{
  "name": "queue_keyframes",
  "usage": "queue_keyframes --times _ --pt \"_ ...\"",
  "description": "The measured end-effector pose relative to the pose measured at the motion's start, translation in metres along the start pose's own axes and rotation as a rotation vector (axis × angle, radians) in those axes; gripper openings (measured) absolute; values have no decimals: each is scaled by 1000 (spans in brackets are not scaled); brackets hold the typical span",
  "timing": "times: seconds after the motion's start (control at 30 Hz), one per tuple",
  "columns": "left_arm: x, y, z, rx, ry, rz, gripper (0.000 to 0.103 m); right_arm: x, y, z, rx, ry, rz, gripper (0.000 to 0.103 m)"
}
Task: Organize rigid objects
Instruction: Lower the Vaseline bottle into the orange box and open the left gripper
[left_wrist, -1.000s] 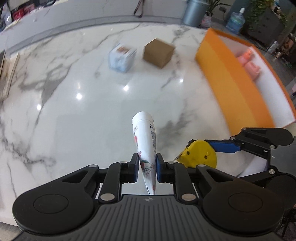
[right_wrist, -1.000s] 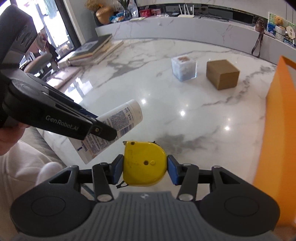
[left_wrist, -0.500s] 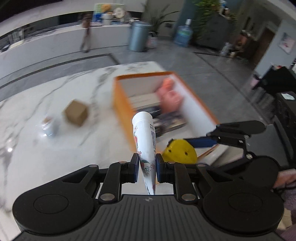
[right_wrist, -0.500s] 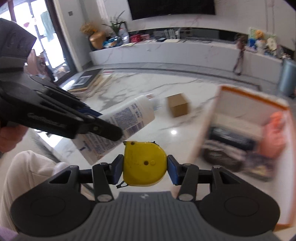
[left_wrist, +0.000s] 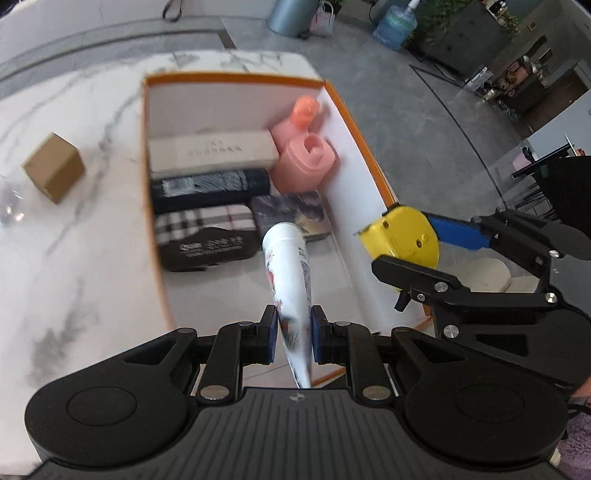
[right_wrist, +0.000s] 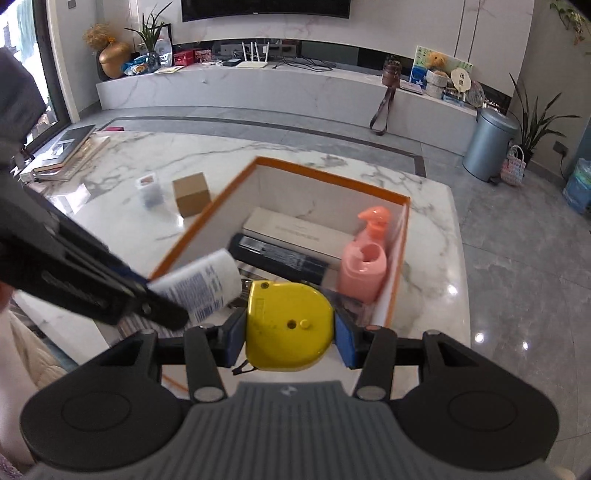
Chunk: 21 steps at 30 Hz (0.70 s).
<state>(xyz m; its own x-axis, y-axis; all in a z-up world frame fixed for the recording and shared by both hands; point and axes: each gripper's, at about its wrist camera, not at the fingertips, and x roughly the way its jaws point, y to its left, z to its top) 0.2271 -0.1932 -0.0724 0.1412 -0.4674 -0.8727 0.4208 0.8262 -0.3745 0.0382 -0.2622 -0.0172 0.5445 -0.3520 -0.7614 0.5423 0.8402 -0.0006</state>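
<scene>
My left gripper (left_wrist: 294, 334) is shut on a white tube (left_wrist: 290, 273) and holds it above the near end of an orange box (left_wrist: 147, 147). My right gripper (right_wrist: 290, 334) is shut on a yellow tape measure (right_wrist: 288, 325); in the left wrist view the tape measure (left_wrist: 400, 238) hangs over the box's right rim. In the right wrist view the tube (right_wrist: 201, 286) and the left gripper's finger (right_wrist: 92, 291) come in from the left. The box (right_wrist: 192, 229) holds a pink pump bottle (left_wrist: 304, 155), a beige case (left_wrist: 214, 149), a dark tube (left_wrist: 210, 188), a plaid pouch (left_wrist: 207, 236) and a dark booklet (left_wrist: 291, 214).
A brown cardboard cube (left_wrist: 53, 166) and a small clear box (right_wrist: 149, 190) sit on the marble table (left_wrist: 74, 258) left of the orange box. Books (right_wrist: 68, 151) lie at the table's far left. The table's edge and grey floor (right_wrist: 517, 277) are on the right.
Both grippers have swung from over the open table to above the orange box, each still holding its object. The box's inside has come into view.
</scene>
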Motion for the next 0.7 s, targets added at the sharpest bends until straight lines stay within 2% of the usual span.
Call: queue_keyframes --times 0.1,0.27,0.4,0.53,0.7 --pt "22 -3 7 -43 26 -35 20 6 -11 -3 3 3 -1 51" --pt "52 -5 11 -150 23 -58 19 7 -28 -1 15 -19 -35 51" --pt "68 1 4 -303 20 -88 19 12 -39 0 29 -11 -43 51" --pt "83 7 -3 -413 17 -94 20 19 -45 -3 36 5 -55 51" --pt "102 17 -6 -518 99 -146 22 22 -47 -7 32 11 -74 51"
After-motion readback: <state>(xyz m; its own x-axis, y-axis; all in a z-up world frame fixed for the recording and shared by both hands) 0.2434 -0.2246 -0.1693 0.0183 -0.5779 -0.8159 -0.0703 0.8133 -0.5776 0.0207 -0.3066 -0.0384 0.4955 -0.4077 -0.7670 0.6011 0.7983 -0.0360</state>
